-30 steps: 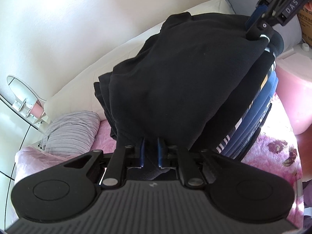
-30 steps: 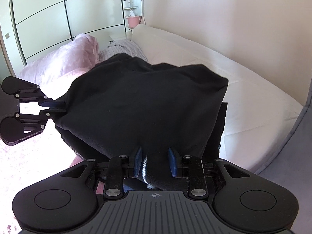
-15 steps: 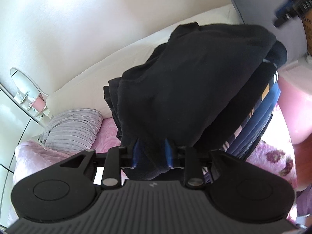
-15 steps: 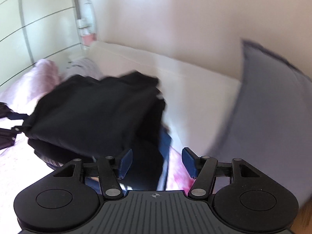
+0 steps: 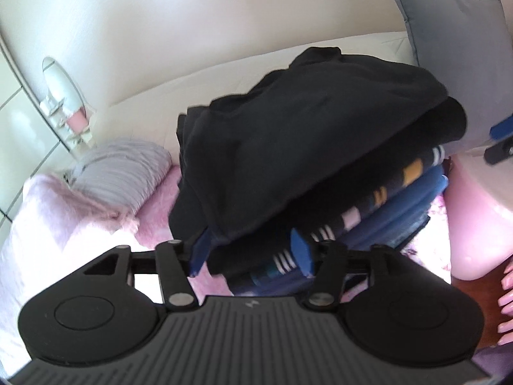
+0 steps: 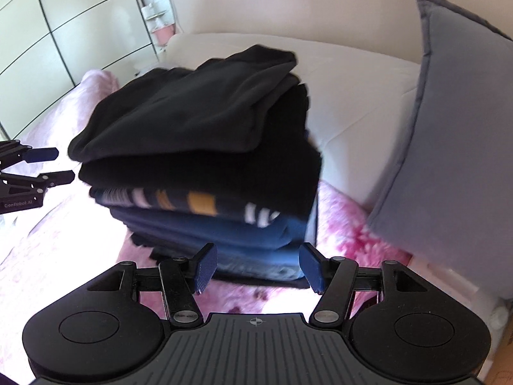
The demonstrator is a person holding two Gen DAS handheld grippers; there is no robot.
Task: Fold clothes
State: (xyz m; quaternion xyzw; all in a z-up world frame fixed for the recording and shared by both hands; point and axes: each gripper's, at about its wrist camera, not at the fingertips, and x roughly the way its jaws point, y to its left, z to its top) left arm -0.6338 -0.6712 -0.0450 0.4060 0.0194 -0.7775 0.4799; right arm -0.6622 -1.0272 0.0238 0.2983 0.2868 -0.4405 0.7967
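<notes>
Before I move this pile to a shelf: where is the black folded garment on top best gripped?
Probably its rounded folded edge, from the side by the left gripper, whose jaws are opening. There the layers join in one thick fold; the far corner is loose and upturned.

Two wrist fisheyes, both angled down at one stack of folded clothes (image 5: pixel 314 147) on a bed.

The left wrist view looks along its fingers from close at one end; the right wrist view faces an adjoining side from slightly farther. Both share the stack, the grey pillow (image 6: pixel 449 122) and white wall (image 5: pixel 192 16).
</notes>
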